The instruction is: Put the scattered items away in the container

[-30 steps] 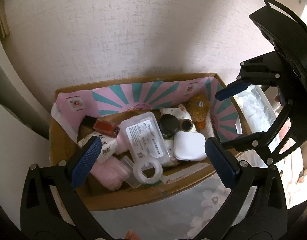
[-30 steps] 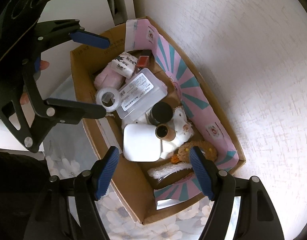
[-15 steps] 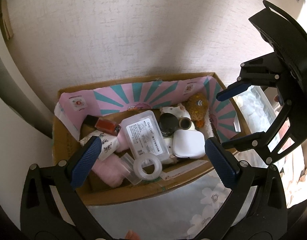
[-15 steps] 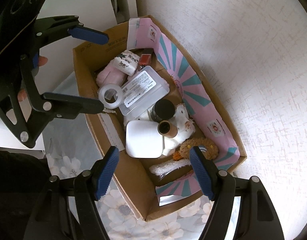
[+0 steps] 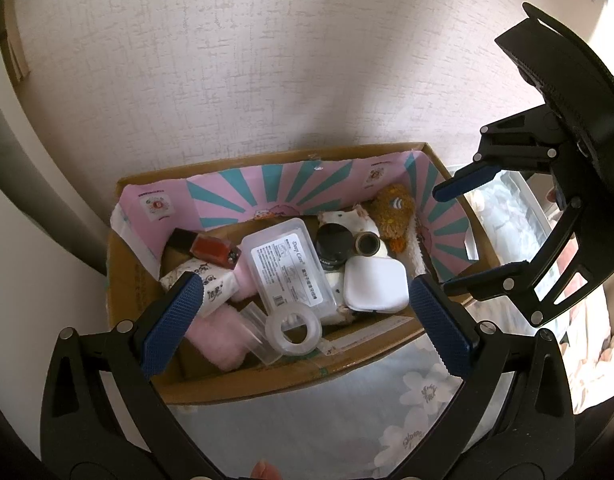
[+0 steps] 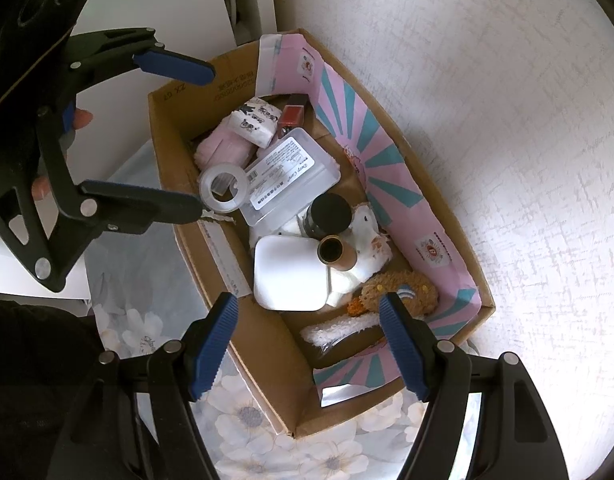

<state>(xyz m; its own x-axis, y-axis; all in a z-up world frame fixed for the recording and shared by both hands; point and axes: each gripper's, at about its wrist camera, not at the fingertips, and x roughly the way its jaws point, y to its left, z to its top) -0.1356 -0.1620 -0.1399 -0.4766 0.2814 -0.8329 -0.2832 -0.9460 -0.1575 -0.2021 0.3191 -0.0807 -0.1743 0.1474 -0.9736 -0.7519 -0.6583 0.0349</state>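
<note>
cardboard box (image 5: 267, 380) sits against the textured wall (image 5: 267, 60) on a floral cloth (image 5: 347, 432), lined on its far side and one end with a pink and teal striped sheet (image 5: 291, 190). inside lie a clear plastic case (image 5: 289, 270) with a printed label, a clear tape roll (image 5: 293, 331) leaning at its near end, a white rounded pad (image 5: 376, 284), a black-capped jar (image 5: 334, 242), a small brown tube (image 5: 367, 243), a brown plush toy (image 5: 395, 212), a red and black bottle (image 5: 211, 248), a printed tissue pack (image 5: 205, 284) and something pink and fluffy (image 5: 219, 340), possibly a cloth.

left gripper (image 5: 307, 316) hovers above the near wall of the box, looking down into it, its blue-padded jaws spread wide and holding nothing. right gripper (image 6: 309, 340) hangs over the box's plush-toy end, jaws likewise wide apart and empty, with the pad and plush toy showing between them. in the right wrist view a bare fingertip (image 6: 81, 118) shows behind the left gripper's frame. in the left wrist view the right gripper is just beyond the box's right end.

compared with a second ago, the box looks smaller and farther in both views, with more cloth showing in front of it, so both grippers have drawn back and up. the contents lie as they did, and the jaws' spread is unchanged.
</note>
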